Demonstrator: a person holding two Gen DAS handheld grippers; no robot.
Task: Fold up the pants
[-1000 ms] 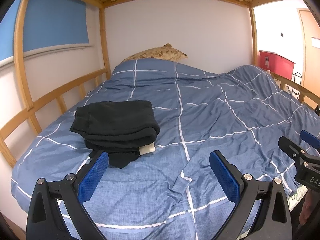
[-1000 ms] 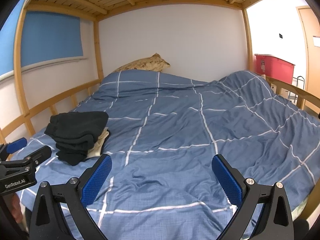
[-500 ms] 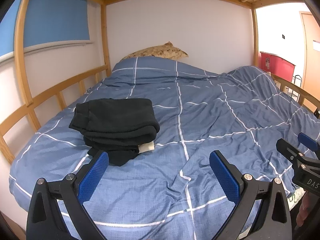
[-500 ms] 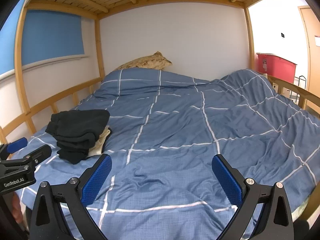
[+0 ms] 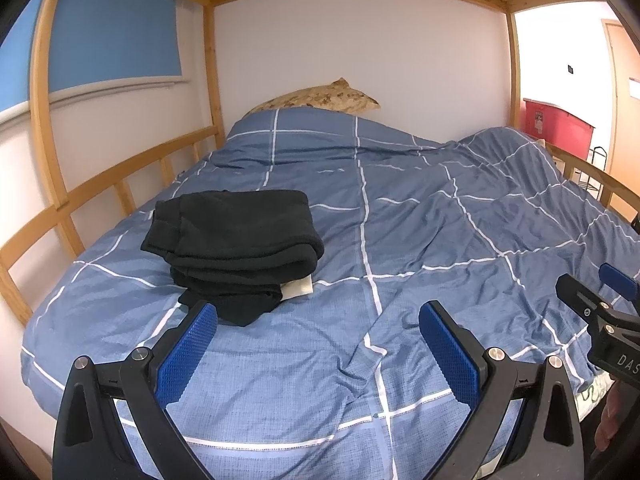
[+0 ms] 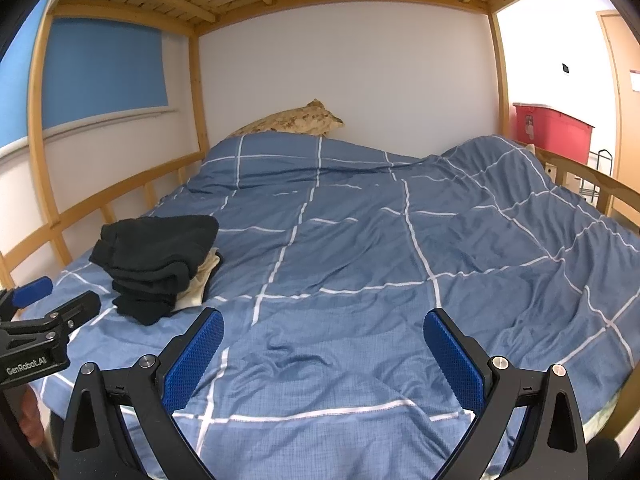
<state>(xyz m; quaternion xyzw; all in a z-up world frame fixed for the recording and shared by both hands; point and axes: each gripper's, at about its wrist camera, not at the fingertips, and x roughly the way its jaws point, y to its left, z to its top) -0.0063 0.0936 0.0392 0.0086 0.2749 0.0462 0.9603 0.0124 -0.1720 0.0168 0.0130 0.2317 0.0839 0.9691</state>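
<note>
Black pants (image 5: 236, 246) lie folded in a stack on the left of the blue checked duvet (image 5: 420, 248), on top of a cream garment (image 5: 298, 288). They also show in the right wrist view (image 6: 154, 258). My left gripper (image 5: 318, 344) is open and empty, just in front of the stack. My right gripper (image 6: 324, 350) is open and empty over bare duvet (image 6: 360, 264), to the right of the stack. Each gripper shows at the edge of the other's view: the right one (image 5: 600, 308), the left one (image 6: 44, 312).
A wooden rail (image 5: 100, 192) runs along the bed's left side and another rail (image 6: 592, 176) along the right. A patterned pillow (image 5: 320, 98) lies at the head by the white wall. A red bin (image 6: 552, 132) stands beyond the right rail.
Both grippers have drawn back slightly from the bed and stay open. The pants stack has not moved.
</note>
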